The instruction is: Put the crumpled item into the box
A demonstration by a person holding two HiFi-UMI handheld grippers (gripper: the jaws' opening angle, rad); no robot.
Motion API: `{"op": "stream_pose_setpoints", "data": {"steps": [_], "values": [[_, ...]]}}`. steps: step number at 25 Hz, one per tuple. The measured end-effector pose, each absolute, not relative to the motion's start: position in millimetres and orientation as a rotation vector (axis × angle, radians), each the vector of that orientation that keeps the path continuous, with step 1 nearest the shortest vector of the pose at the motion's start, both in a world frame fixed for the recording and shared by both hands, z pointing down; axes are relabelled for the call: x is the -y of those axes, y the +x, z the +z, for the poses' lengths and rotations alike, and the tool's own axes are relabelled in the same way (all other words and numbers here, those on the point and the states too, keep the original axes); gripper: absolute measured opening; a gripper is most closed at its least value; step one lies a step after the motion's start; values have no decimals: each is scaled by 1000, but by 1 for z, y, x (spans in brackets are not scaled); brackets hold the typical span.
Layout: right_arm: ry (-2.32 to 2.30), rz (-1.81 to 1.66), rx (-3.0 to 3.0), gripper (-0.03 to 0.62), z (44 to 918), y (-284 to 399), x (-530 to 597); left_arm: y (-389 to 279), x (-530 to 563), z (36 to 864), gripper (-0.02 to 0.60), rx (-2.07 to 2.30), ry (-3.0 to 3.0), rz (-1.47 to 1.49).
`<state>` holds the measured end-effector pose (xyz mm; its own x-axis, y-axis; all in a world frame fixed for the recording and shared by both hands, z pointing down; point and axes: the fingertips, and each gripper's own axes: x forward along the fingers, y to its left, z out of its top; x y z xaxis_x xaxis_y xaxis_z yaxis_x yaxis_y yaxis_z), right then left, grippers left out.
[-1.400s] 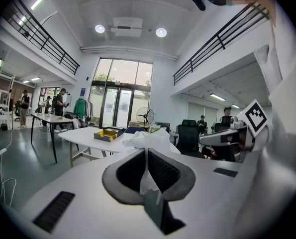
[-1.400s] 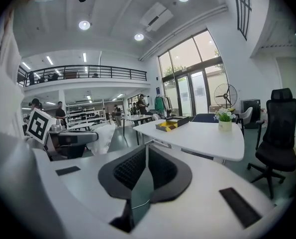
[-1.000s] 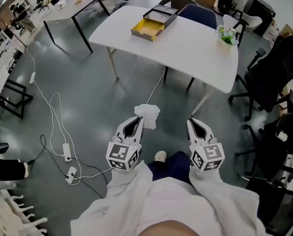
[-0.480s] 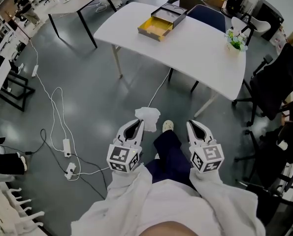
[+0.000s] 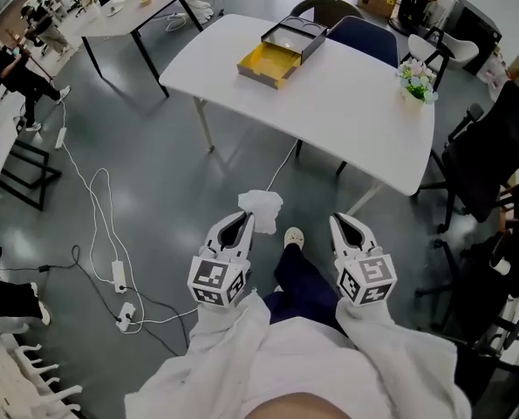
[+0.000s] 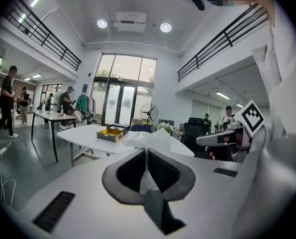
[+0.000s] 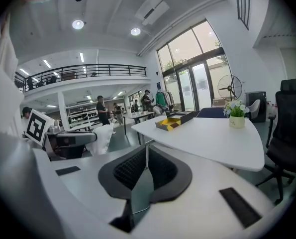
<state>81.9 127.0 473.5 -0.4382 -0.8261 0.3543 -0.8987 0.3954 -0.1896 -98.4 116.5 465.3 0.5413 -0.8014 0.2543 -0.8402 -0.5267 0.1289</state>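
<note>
White crumpled paper (image 5: 261, 206): judged light, soft, crushable; pinched by an edge in closed left gripper (image 5: 239, 225), frame centre; right gripper (image 5: 346, 227) closed, empty. Yellow-lined box (image 5: 276, 51) on table (image 5: 355, 94), upper centre.

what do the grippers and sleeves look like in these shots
The left gripper and right gripper match: pale grey shells tapering to a point, with black ribbed pads inside. Each carries a cube with black-and-white square markers at its rear. No cables show. The person wears loose white sleeves.
</note>
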Motion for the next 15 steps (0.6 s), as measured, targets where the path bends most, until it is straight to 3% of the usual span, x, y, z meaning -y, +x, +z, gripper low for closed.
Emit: {"op": "stream_pose_setpoints", "data": {"steps": [15], "values": [[1493, 489, 2505, 40, 457, 89, -17, -90, -17, 448, 29, 1446, 2541, 229]]}}
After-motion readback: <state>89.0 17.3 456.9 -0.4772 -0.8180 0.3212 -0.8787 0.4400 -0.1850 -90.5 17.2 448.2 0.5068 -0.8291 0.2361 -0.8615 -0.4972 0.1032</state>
